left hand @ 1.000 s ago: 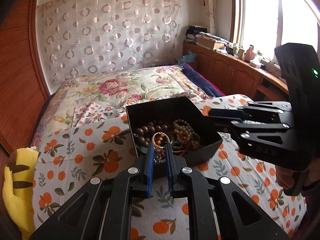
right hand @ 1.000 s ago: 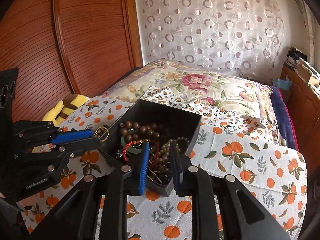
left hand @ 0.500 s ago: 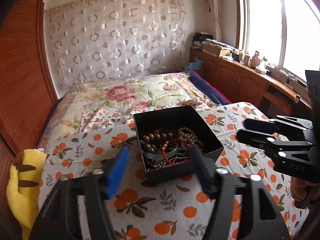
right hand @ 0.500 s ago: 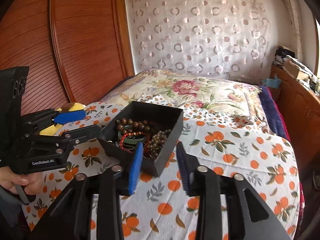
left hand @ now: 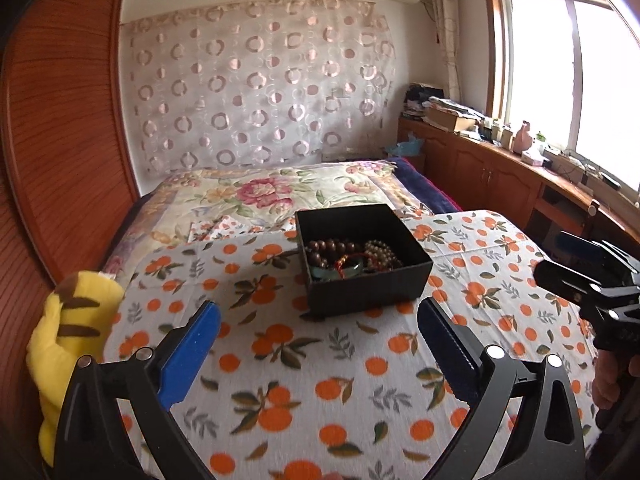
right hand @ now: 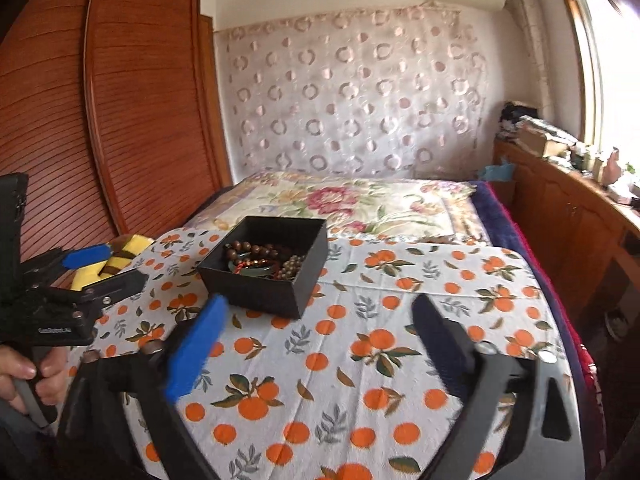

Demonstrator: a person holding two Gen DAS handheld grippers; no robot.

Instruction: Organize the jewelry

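Jewelry (left hand: 352,258) lies heaped in an open black box (left hand: 368,284) that sits on the orange-print cloth (left hand: 304,364) spread over the near part of the bed (left hand: 264,192). Dark brown beads (left hand: 330,247) curl along the far left of the heap, paler beads (left hand: 382,252) lie to the right, and a green bangle (left hand: 340,272) with what looks like a red cord rests toward the front, though the tangle is too small to sort fully.

From the left wrist view, the left claw (left hand: 318,320) is spread wide and empty, its blue pads (left hand: 188,356) apart on either side of the box's near edge without touching it. The right claw (right hand: 320,316) is likewise spread wide with nothing between its fingers, held just short of the box. Each claw shows at the edge of the other's view, well apart from the box.

A yellow striped plush toy (left hand: 68,340) lies at the left edge of the cloth beside the wooden wardrobe (right hand: 100,120).
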